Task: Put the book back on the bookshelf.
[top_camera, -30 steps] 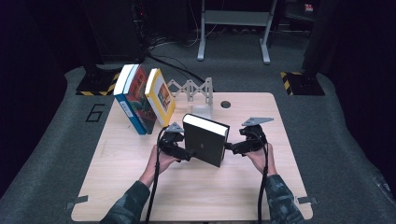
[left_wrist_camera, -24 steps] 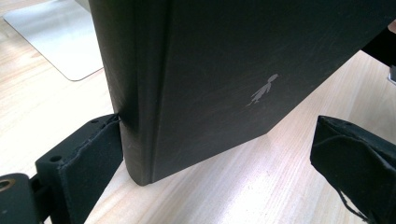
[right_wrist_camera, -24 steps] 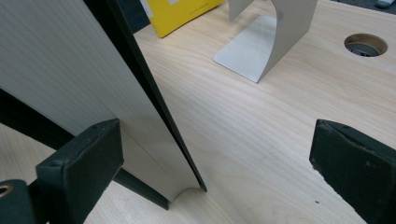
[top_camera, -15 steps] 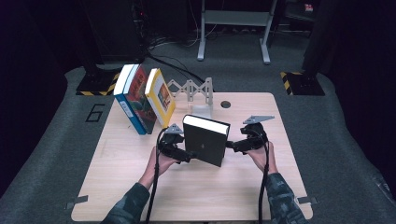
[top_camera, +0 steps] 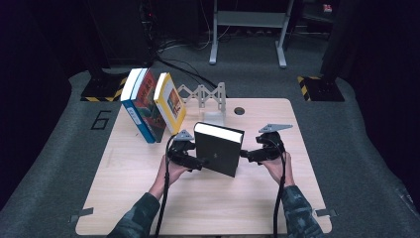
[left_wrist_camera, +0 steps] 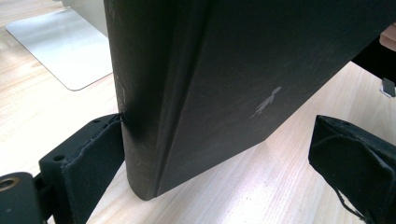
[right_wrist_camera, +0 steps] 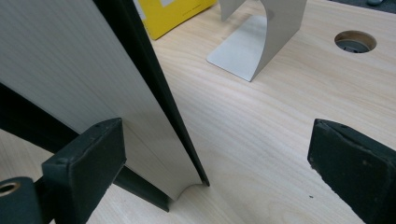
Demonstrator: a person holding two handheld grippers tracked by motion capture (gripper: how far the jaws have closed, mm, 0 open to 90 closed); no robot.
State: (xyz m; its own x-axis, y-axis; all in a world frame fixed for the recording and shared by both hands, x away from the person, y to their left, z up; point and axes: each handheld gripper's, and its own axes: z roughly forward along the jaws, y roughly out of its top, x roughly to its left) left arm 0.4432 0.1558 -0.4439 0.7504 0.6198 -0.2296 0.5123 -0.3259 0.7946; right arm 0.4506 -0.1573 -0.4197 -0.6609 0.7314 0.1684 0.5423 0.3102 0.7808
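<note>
Upright black book [top_camera: 218, 148] between both open tools (spine leftward)

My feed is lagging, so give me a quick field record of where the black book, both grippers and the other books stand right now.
black book: upright on the table, spine toward the left gripper, page edge toward the right gripper
left gripper: open, jaws astride the spine corner, one jaw at the spine
right gripper: open, jaws astride the page-edge corner
other books: blue book and yellow book lean at the back left
bookend: grey, behind the black book
book grip: not clamped by either gripper
</note>
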